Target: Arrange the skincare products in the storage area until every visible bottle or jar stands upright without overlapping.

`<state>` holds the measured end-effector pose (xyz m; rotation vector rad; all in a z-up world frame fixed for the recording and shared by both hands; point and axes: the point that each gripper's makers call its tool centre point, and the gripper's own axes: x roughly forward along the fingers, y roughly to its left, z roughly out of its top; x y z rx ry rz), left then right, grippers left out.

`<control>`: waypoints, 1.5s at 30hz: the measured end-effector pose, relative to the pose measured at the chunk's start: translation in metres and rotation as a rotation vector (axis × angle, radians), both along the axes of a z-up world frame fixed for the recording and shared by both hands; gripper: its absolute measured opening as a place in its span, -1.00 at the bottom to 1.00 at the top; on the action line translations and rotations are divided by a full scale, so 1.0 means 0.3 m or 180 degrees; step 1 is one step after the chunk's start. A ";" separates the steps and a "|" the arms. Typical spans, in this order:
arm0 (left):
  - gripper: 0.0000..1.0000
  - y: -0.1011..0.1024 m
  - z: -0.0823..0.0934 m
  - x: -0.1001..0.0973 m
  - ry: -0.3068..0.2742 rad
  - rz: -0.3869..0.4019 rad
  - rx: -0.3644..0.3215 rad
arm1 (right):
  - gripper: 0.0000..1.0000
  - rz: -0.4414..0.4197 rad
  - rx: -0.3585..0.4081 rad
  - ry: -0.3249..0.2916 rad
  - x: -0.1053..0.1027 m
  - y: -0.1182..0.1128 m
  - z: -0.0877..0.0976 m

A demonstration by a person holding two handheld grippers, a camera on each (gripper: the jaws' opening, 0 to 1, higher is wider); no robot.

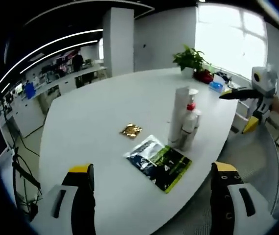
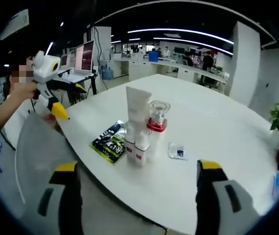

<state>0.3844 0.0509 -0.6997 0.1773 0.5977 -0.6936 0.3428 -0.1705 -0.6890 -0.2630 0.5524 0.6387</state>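
Looking along my left gripper, I see the big white table first, with the skincare cluster standing near its edge. The tall white tube rises highest, and pressed beside it are a pump bottle with a red collar and a smaller white bottle at the base; all appear upright. In the right gripper view the tube stands with a clear-capped bottle and two short white bottles touching it.

Next in size, a dark green sachet lies flat just beside the cluster, a small gold packet sits apart from it, and a little clear packet lies on the far side. A potted plant stands at the table's far end.

Both my grippers are spread wide and hold nothing; my right gripper hangs off the table, short of the bottles.

The risk, I judge, is the tight packing: reaching in for one bottle could nudge the tall tube, which looks top-heavy, and topple its neighbours toward the nearby edge. The sachet could also slide under a jaw.
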 end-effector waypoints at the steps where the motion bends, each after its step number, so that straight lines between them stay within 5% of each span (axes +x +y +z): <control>1: 0.94 0.003 -0.002 0.002 0.0010 0.0000 -0.0011 | 0.99 -0.0020 -0.0009 -0.0005 0.001 0.002 0.004; 20: 0.93 0.015 -0.049 0.037 0.0061 -0.0031 0.0126 | 0.99 0.0001 -0.0152 -0.0009 0.057 -0.020 -0.029; 45: 0.79 -0.129 -0.124 0.278 0.0174 -0.0665 0.0505 | 0.99 -0.0121 -0.0037 0.0002 0.061 -0.040 -0.081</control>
